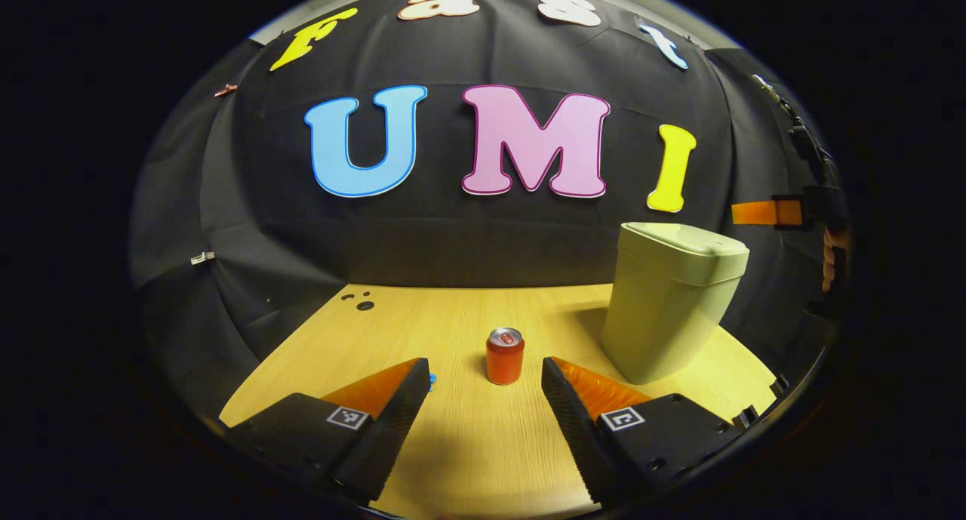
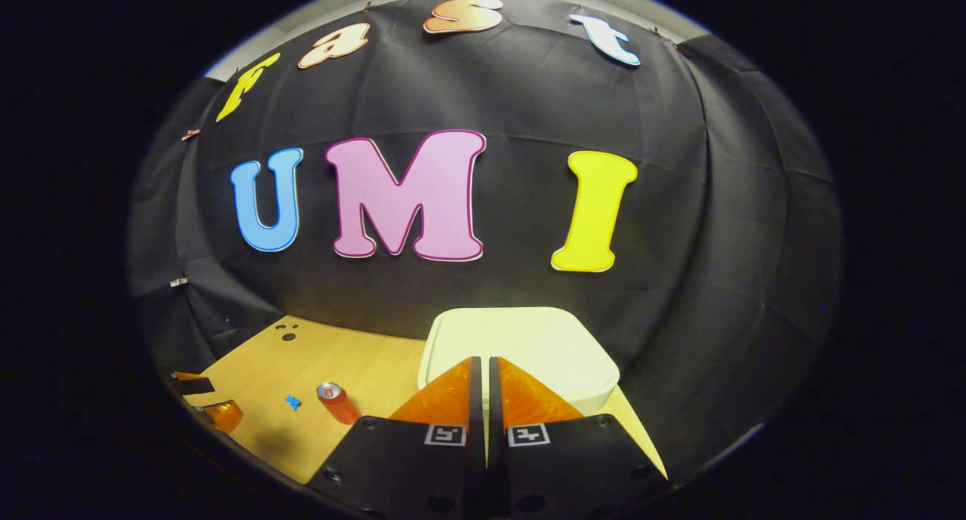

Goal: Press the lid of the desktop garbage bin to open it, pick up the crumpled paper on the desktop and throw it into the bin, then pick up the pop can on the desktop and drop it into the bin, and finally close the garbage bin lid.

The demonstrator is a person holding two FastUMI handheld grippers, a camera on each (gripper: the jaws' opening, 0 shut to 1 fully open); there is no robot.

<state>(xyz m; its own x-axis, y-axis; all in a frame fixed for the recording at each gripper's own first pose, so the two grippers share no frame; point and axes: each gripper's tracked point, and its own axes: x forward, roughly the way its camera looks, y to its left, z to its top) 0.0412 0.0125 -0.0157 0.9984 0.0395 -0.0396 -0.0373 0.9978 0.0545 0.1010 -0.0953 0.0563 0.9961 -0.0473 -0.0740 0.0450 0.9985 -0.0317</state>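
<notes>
An orange pop can (image 1: 505, 356) stands upright on the wooden desktop (image 1: 468, 444), just ahead of my left gripper (image 1: 484, 367), which is open with the can in line with the gap between its fingers. The pale green bin (image 1: 668, 301) stands to the right of the can, and its lid (image 1: 683, 244) lies flat and closed. My right gripper (image 2: 484, 361) is shut with nothing held, its tips over the bin lid (image 2: 528, 339); whether they touch it I cannot tell. The right gripper view has the can (image 2: 337, 401) at lower left, with the left gripper (image 2: 207, 399) beyond it.
A small blue scrap (image 2: 293, 403) lies on the desktop (image 2: 355, 361) near the can. Small dark holes (image 1: 364, 305) mark the table's far left corner. The right gripper (image 1: 736, 213) and the hand (image 1: 830, 260) holding it hang above and right of the bin.
</notes>
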